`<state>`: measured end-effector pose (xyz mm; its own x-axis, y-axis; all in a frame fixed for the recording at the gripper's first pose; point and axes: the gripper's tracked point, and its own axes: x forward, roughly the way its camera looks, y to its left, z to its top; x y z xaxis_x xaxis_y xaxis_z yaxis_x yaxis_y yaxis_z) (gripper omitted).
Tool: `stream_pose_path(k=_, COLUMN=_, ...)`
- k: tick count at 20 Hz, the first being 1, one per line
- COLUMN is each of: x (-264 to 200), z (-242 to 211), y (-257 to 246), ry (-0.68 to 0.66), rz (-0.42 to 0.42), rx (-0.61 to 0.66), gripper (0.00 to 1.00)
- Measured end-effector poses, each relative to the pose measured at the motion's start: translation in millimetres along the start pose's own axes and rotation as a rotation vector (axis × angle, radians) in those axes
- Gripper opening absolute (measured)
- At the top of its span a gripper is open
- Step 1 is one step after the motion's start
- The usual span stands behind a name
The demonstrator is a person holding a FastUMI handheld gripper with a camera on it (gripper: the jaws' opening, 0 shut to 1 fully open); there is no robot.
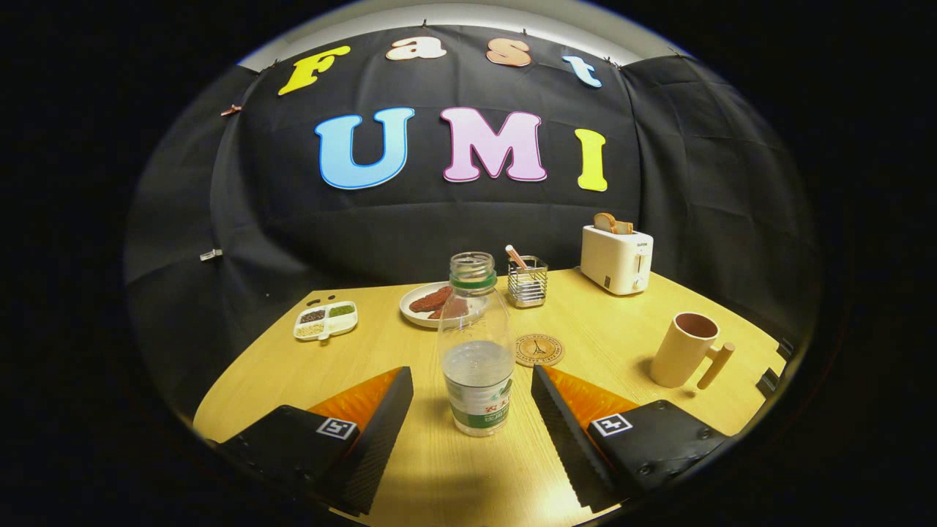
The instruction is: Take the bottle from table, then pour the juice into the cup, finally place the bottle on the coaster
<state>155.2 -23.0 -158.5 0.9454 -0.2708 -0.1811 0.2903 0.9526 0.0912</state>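
Between the two spread fingers of the tongs (pixel 472 384) stands the clear plastic bottle (pixel 476 344), upright on the light wooden surface (pixel 293 373), uncapped, green ring at the neck, green-and-white label low down, clear liquid filling roughly the lower half. Tongs wide apart, a finger on each side of the bottle, neither one touching it; gaps visible both sides.

Just behind the bottle and slightly to its right lies the round cork coaster (pixel 539 350) with a dark printed design, flat, nothing on it. Farther right of the bottle, well apart, stands the beige cylindrical cup (pixel 687 350) with brownish inside and a straight wooden handle sticking out on its far-from-bottle side; upright; contents cannot tell.

Behind the bottle, partly hidden by its neck, sits a white round plate (pixel 421 304) with dark reddish-brown food pieces. Behind the bottle to the right, a small wire mesh holder (pixel 527 282) with an orange-tipped stick in it. Beyond that, farther right, a cream two-slot toaster (pixel 616 258) with bread slices poking out the top, near the back edge of the surface. Left of the bottle and back, a white divided tray (pixel 326 320) holding small heaps of dark, green and pale bits.
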Motion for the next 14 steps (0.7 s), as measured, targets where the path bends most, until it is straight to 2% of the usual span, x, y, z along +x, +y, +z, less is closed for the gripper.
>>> stream_pose_path(k=3, x=15.9, z=-4.5, y=-4.1, ry=-0.002, rz=-0.029, rx=0.026, gripper=1.0)
stream_pose_path(k=11, x=43.0, z=-21.4, y=4.7, ry=0.029, rz=-0.046, rx=-0.023, gripper=1.0)
stream_pose_path(k=14, x=47.9, z=-23.0, y=3.0, ry=0.027, rz=-0.077, rx=-0.051, gripper=0.99)
